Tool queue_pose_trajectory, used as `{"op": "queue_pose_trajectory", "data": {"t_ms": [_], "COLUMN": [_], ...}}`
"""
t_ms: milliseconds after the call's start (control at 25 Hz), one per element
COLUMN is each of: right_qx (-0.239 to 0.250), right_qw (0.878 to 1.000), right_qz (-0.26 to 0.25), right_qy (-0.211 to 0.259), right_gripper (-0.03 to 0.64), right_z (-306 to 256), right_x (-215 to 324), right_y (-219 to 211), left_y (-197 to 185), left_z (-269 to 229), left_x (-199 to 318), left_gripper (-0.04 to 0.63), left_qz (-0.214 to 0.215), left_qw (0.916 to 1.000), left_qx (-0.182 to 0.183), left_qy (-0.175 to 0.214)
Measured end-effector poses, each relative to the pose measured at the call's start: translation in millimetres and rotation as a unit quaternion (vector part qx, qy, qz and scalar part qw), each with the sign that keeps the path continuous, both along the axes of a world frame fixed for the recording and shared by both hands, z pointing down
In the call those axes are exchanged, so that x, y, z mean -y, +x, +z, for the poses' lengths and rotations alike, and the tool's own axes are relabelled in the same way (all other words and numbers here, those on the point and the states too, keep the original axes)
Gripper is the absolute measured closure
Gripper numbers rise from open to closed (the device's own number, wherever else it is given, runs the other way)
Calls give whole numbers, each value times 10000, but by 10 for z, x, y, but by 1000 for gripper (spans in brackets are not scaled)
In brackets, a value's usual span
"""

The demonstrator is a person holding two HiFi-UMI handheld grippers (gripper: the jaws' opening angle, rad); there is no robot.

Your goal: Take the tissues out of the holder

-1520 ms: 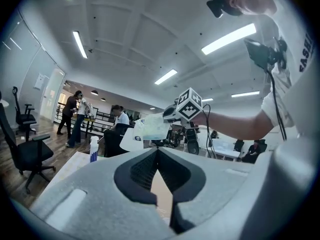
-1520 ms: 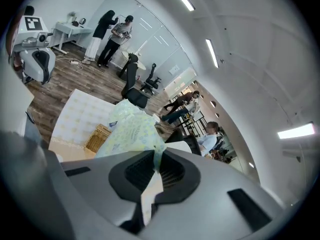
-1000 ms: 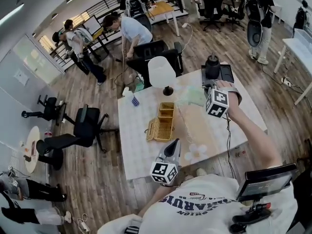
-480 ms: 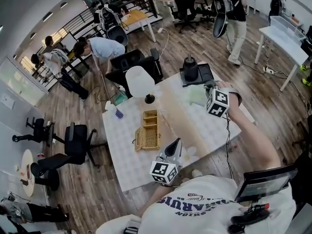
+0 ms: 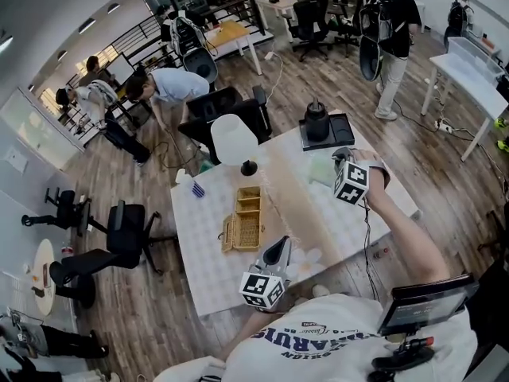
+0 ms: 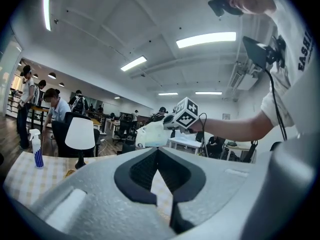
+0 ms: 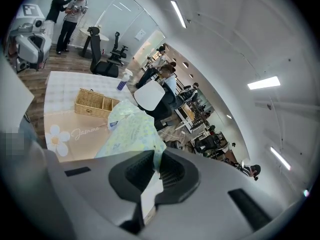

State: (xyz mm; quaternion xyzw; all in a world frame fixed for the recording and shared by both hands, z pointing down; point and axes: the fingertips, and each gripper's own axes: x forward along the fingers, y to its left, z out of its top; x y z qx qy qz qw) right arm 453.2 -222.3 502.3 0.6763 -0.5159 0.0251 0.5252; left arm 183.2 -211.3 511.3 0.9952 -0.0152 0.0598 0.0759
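Observation:
The wicker holder stands on the white table, left of centre, and nothing shows inside it. My right gripper is raised over the table's right side and is shut on the edge of a pale green, flower-printed tissue pack. The left gripper view shows that pack hanging in the air. My left gripper is at the near table edge, below and right of the holder. Its jaws are shut with nothing between them.
A white table lamp stands behind the holder, and a small spray bottle is at the far left corner. A black tray with a dark pot sits at the far right. Office chairs, desks and people surround the table.
The head view has swung a little. Both grippers keep about the same places over the table, and the right one still holds the tissue pack.

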Motion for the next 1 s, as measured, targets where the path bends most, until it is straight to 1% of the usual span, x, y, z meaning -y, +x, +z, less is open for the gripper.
{"op": "queue_pose_trajectory", "data": {"t_ms": [280,520,680,880,1000], "right_qx": [35,23,23,-126,-92], "right_qw": [9999,9993,9989,9987,9981], "right_qz": [117,282,378,317,292], "right_qy": [-101,-252,-267,-387,-537], "right_gripper": [614,614,614,614,614], "right_z": [481,1143,1547,2063,2437], "right_x": [84,86,118,192,251], "right_y": [63,167,201,208,157], "left_y": [-77,-165,-275,-391,-475], "left_z": [-29,-36,-59,32,104], "left_x": [49,111,185,286,365], "left_gripper": [592,592,592,592,592], "left_qz": [-104,-304,-468,-679,-813], "left_qw": [9999,9995,9988,9976,9965], "left_qx": [46,90,117,145,171], "left_qy": [36,46,44,11,4]}}
